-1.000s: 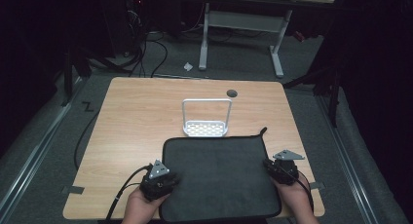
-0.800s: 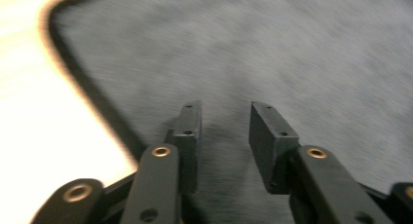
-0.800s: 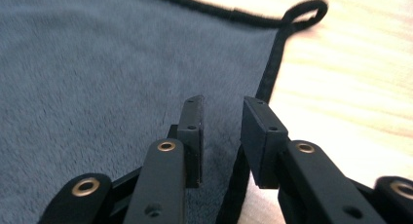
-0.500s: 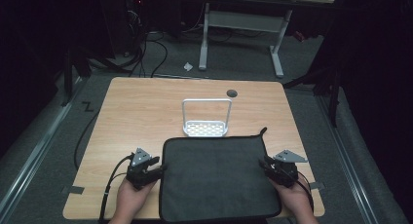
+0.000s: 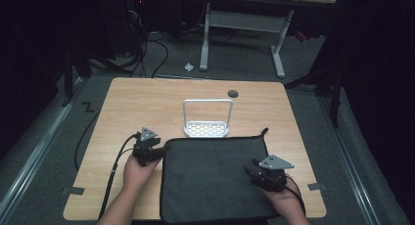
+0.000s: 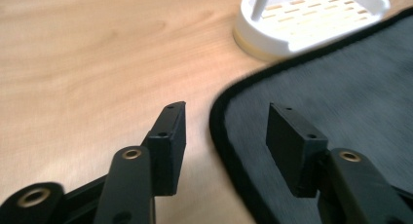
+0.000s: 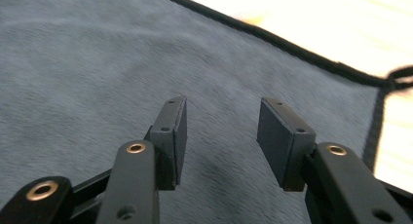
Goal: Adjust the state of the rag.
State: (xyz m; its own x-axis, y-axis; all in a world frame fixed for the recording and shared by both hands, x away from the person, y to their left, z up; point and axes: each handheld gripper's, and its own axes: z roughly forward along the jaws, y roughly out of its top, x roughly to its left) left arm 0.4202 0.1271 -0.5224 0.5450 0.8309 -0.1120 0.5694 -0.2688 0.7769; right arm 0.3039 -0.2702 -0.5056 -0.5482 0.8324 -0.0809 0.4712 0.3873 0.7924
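A dark grey mat (image 5: 213,178) with a black sewn border lies flat on the near half of the wooden table (image 5: 147,102). My left gripper (image 5: 152,149) is at the mat's far-left corner, open, its jaws straddling the black edge (image 6: 221,121) with one jaw over wood and one over the mat (image 6: 350,97). My right gripper (image 5: 254,170) hovers over the mat's right part, open and empty, above grey fabric (image 7: 97,63). A black loop (image 7: 399,73) sticks out at the mat's far-right corner.
A small white stand (image 5: 207,118) with a perforated base and a wire hoop sits just beyond the mat's far edge, seen close in the left gripper view (image 6: 311,17). A round cable hole (image 5: 233,93) lies near the table's back. Bare wood lies to the left.
My left gripper moved forward from the mat's near-left side up to its far-left corner. My right gripper shifted inward from the right edge onto the mat.
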